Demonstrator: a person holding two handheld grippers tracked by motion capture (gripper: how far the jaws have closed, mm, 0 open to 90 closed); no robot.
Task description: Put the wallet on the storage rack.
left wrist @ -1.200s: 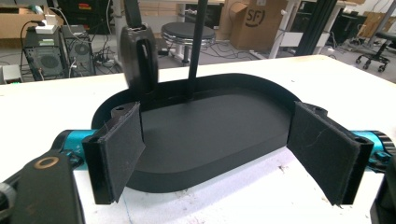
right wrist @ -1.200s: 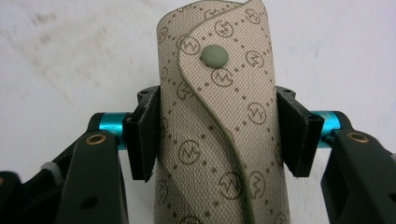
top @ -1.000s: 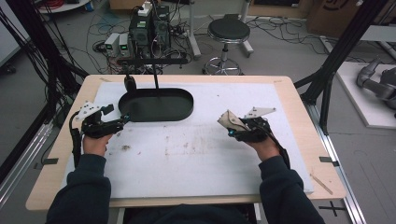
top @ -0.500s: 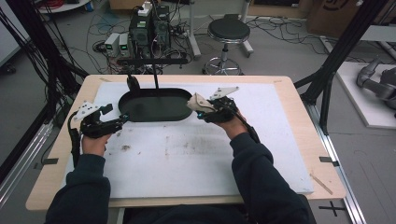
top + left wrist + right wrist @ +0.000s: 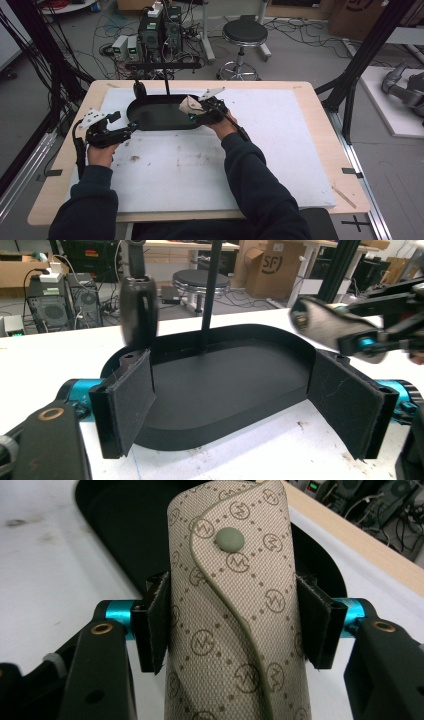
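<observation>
The right gripper (image 5: 196, 111) has swung over the black tray (image 5: 150, 120), clamped on a beige wallet (image 5: 232, 610), while the left gripper (image 5: 127, 131) sits wide open, empty, by the tray's edge.

In the right gripper view, the beige monogram-patterned fabric pouch (image 5: 235, 610) runs off the top and bottom edges, and it hides most of the black oval tray (image 5: 125, 525) behind it. In the left gripper view the right gripper (image 5: 350, 330) is motion-blurred and cut off at the right edge; the pouch it carries there is an indistinct smear.
</observation>
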